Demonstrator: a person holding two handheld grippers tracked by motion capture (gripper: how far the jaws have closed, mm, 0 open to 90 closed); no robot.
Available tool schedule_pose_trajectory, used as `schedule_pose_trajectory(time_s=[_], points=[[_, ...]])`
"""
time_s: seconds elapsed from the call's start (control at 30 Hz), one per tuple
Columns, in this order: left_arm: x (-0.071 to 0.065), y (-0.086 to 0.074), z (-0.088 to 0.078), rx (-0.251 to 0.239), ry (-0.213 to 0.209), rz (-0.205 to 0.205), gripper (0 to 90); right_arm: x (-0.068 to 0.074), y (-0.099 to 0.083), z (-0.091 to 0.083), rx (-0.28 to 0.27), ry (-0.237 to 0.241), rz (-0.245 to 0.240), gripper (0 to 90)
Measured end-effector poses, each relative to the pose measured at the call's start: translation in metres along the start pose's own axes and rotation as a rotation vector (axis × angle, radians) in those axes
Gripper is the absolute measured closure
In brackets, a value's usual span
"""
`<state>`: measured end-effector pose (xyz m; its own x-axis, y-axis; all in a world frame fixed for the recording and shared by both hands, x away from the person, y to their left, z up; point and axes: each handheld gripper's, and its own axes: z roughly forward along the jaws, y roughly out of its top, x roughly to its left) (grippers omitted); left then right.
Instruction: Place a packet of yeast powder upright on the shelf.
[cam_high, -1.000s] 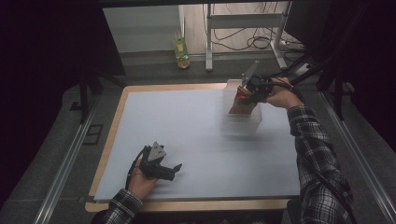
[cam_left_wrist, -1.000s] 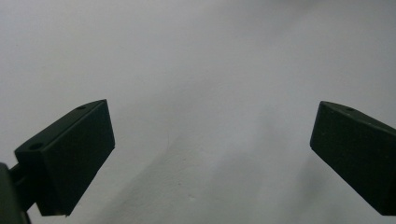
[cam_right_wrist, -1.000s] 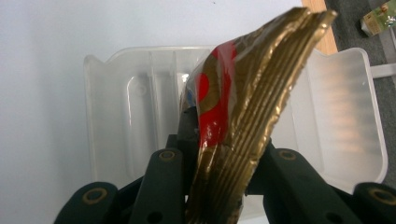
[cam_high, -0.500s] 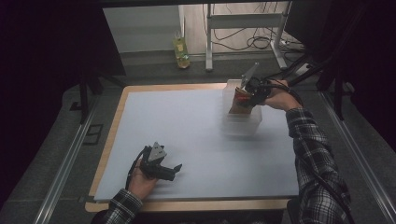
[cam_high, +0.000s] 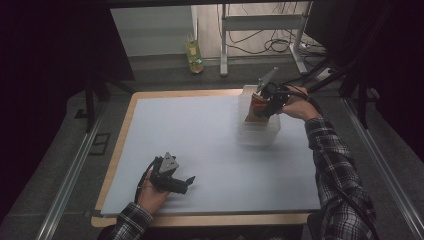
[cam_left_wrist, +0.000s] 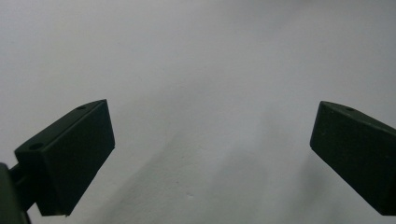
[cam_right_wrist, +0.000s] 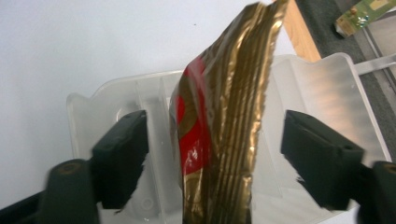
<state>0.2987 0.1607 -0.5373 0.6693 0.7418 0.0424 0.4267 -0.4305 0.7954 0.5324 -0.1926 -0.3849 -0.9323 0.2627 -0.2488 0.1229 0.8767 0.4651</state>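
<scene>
Pale tabletop (cam_high: 210, 145): gold-and-red packet (cam_right_wrist: 219, 126) upright in clear bin (cam_right_wrist: 327, 88), right gripper (cam_right_wrist: 212, 154) jaws just opened around it, left gripper (cam_left_wrist: 210, 154) spread, idle. Likely to topple once unsupported.

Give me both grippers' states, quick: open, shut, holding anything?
Left gripper: open, nothing between the fingers, resting low over the white table.
Right gripper: fingers have just been opening, apart from the gold-and-red packet standing in the clear container.
</scene>
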Motion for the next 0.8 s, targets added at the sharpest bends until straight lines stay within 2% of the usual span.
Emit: schedule_pose_trajectory(time_s=[0.1,0.3,0.47,0.63,0.8], points=[[0.0,0.0,0.0,0.002,0.001,0.0,0.0,0.0,0.001,-0.002,-0.022,-0.012,0.031,18.5],[-0.001,0.0,0.001,-0.004,0.002,-0.006,0.0,0.003,0.005,-0.005,-0.075,-0.004,0.072,14.9],[0.0,0.0,0.0,-0.002,0.003,-0.003,0.0,0.005,0.006,-0.004,-0.091,0.004,0.1,10.4],[0.0,0.0,0.001,-0.005,0.004,-0.007,0.0,0.007,0.009,-0.005,-0.115,0.004,0.129,8.7],[0.0,0.0,0.0,0.0,0.005,-0.002,0.0,0.01,0.011,-0.01,-0.17,0.007,0.153,8.5]])
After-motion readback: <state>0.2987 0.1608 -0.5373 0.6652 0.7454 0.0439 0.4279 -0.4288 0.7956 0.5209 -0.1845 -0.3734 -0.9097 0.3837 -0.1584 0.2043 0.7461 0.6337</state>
